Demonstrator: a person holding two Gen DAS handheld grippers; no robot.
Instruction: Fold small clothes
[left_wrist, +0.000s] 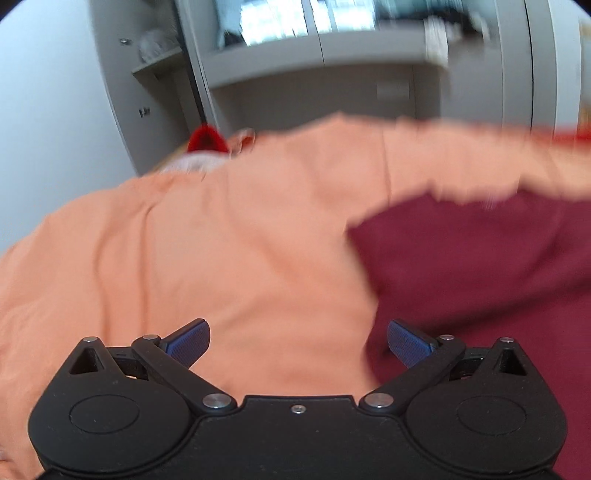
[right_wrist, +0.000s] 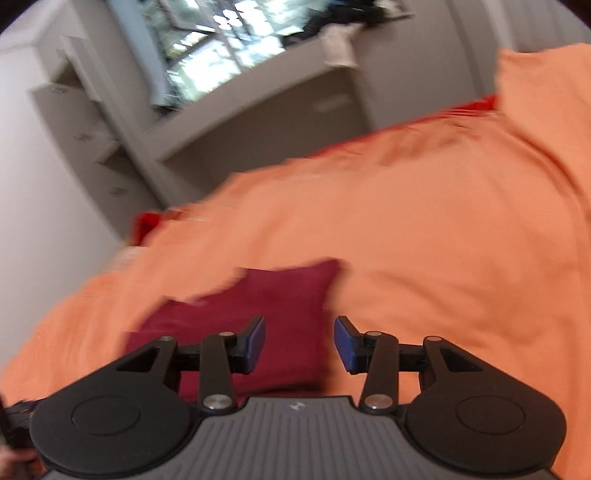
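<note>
An orange long-sleeved garment (left_wrist: 221, 240) lies spread on a dark red cloth surface (left_wrist: 480, 266). One sleeve stretches off to the right in the left wrist view. My left gripper (left_wrist: 298, 343) is wide open and empty just above the garment's body near its right edge. The same garment (right_wrist: 406, 221) fills the right wrist view, with a patch of the dark red surface (right_wrist: 266, 310) showing under it. My right gripper (right_wrist: 300, 345) is open and empty, over the border of that patch and the orange cloth. Both views are blurred.
A bright red item (left_wrist: 207, 138) and something white lie beyond the garment's far edge. Grey cabinets and shelves (left_wrist: 314, 85) stand behind, with a window (right_wrist: 221, 48) above them. A white wall (left_wrist: 55, 110) is at the left.
</note>
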